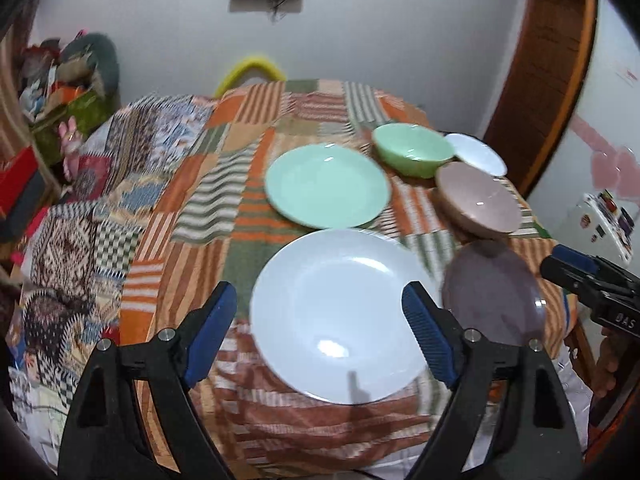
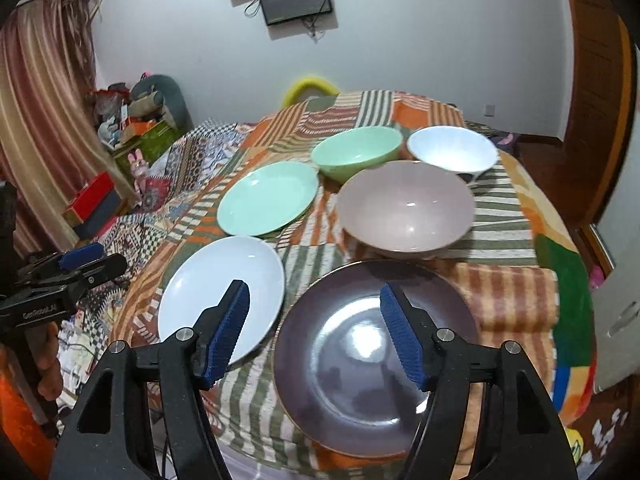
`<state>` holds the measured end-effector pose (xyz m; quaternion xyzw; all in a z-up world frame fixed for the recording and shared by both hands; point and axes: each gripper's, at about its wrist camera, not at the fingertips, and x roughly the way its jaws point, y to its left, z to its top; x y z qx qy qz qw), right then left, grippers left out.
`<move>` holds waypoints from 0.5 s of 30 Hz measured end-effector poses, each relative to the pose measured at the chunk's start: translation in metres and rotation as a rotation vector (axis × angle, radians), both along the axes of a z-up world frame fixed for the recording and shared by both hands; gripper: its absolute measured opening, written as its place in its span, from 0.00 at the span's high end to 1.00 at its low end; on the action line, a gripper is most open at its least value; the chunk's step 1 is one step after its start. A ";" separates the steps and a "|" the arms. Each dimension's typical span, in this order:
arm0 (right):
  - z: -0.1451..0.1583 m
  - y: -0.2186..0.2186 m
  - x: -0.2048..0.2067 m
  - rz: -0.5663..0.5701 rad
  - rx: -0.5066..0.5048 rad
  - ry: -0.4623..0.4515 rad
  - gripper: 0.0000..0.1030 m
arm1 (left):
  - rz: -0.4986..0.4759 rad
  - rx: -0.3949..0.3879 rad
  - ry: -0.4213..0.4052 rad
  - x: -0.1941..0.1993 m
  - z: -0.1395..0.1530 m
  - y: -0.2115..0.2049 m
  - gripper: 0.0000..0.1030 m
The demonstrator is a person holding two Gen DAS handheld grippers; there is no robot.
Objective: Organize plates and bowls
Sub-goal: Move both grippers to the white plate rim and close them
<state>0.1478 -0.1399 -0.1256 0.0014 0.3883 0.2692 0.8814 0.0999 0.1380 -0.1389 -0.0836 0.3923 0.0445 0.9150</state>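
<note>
On the patchwork cloth lie a white plate (image 1: 340, 328) (image 2: 224, 292), a green plate (image 1: 326, 186) (image 2: 268, 198) and a dark purple plate (image 2: 372, 360) (image 1: 494, 292). Behind them stand a pink bowl (image 2: 404, 208) (image 1: 478, 200), a green bowl (image 2: 356, 152) (image 1: 412, 152) and a white bowl (image 2: 452, 150) (image 1: 476, 152). My left gripper (image 1: 320, 328) hangs open above the white plate's near part, nothing held. My right gripper (image 2: 314, 328) is open over the purple plate's left rim, empty. Each gripper shows at the edge of the other's view, the left gripper (image 2: 80, 264) and the right gripper (image 1: 576, 264).
The round table (image 2: 520, 288) is covered by a striped patchwork cloth that hangs over its edges. A yellow chair back (image 2: 310, 86) stands at the far side. Clutter and boxes (image 2: 132, 128) sit far left by a curtain; a wooden door frame (image 2: 596, 100) is at right.
</note>
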 end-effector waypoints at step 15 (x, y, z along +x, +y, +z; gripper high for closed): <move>-0.042 0.054 0.024 0.093 -0.076 0.077 0.44 | 0.045 -0.102 0.071 0.018 -0.065 0.051 0.38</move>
